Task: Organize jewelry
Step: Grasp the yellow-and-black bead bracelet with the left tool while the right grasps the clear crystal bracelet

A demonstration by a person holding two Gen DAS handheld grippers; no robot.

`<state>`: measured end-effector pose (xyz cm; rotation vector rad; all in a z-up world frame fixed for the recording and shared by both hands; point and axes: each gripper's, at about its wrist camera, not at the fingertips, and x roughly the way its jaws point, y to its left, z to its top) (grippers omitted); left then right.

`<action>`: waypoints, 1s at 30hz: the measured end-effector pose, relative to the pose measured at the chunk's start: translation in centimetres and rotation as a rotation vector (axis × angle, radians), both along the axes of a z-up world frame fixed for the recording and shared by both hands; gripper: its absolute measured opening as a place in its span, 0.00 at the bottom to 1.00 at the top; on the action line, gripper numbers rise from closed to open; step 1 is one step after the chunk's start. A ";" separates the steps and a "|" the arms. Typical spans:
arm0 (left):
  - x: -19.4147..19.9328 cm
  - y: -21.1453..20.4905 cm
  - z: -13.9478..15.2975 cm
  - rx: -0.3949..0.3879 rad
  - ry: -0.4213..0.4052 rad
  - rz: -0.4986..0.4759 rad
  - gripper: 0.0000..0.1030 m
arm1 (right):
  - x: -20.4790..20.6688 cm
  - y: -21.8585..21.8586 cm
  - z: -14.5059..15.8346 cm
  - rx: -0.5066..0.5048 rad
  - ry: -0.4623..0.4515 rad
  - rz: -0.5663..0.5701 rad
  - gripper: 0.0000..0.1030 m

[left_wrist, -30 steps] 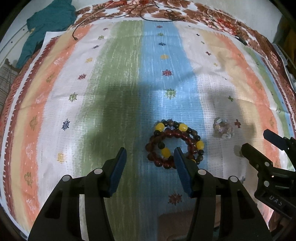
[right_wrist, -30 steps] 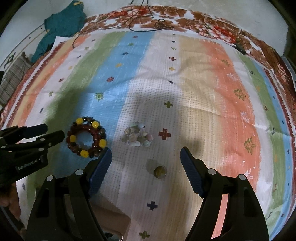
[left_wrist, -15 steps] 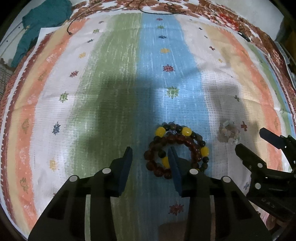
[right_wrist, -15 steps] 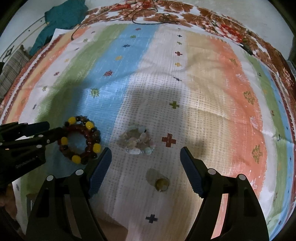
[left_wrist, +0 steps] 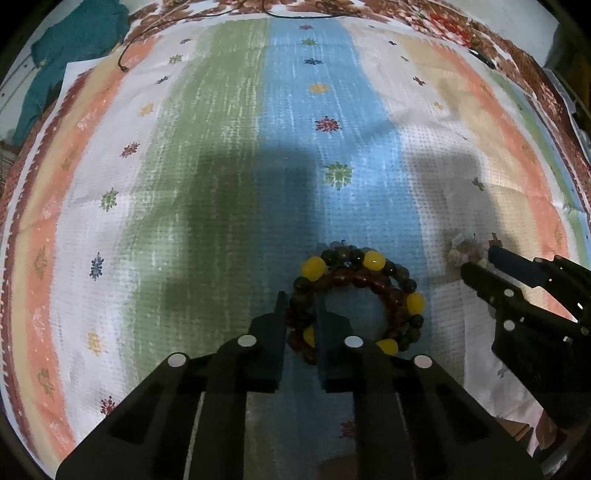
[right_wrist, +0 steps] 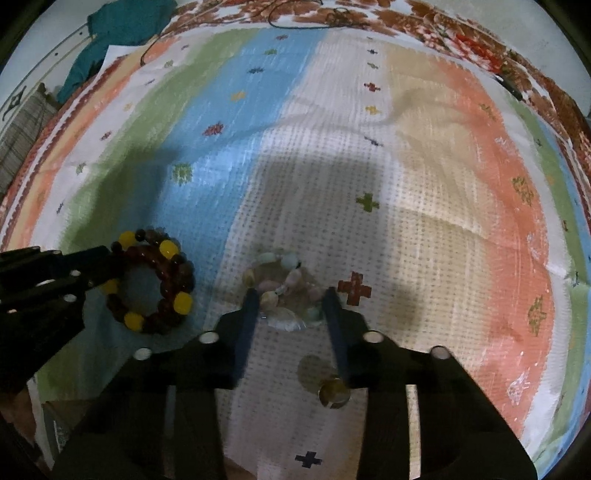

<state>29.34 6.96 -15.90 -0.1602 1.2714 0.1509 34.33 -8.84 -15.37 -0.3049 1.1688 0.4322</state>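
A stack of dark red and brown bead bracelets with yellow beads (left_wrist: 373, 284) lies on the striped cloth (left_wrist: 229, 155). My left gripper (left_wrist: 301, 314) is shut on the near left side of the bead bracelets, which also show in the right wrist view (right_wrist: 159, 280). A pale stone bracelet (right_wrist: 284, 291) lies to their right. My right gripper (right_wrist: 291, 306) straddles it, jaws partly closed around it; I cannot tell if the pads touch it. The pale bracelet (left_wrist: 465, 251) is partly hidden behind the right gripper in the left wrist view.
A small gold ring (right_wrist: 334, 393) lies on the cloth by the right finger's base. A teal cloth (left_wrist: 77, 48) and a thin black cord (left_wrist: 207, 18) lie at the far edge of the striped cloth.
Both grippers moved forward and down. The left jaws closed onto the bead bracelets' near rim. The right jaws narrowed around the pale stone bracelet.
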 end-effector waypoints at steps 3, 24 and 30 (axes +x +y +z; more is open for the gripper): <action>-0.1 0.1 -0.1 0.002 -0.001 -0.008 0.11 | 0.1 -0.2 0.0 0.013 0.010 0.001 0.13; -1.5 -2.6 4.5 -0.001 -0.097 -0.036 0.09 | -1.3 -1.7 2.2 0.028 -0.022 -0.010 0.09; -1.8 -3.6 5.6 -0.003 -0.119 -0.047 0.09 | -1.9 -2.1 3.4 0.059 -0.032 -0.016 0.09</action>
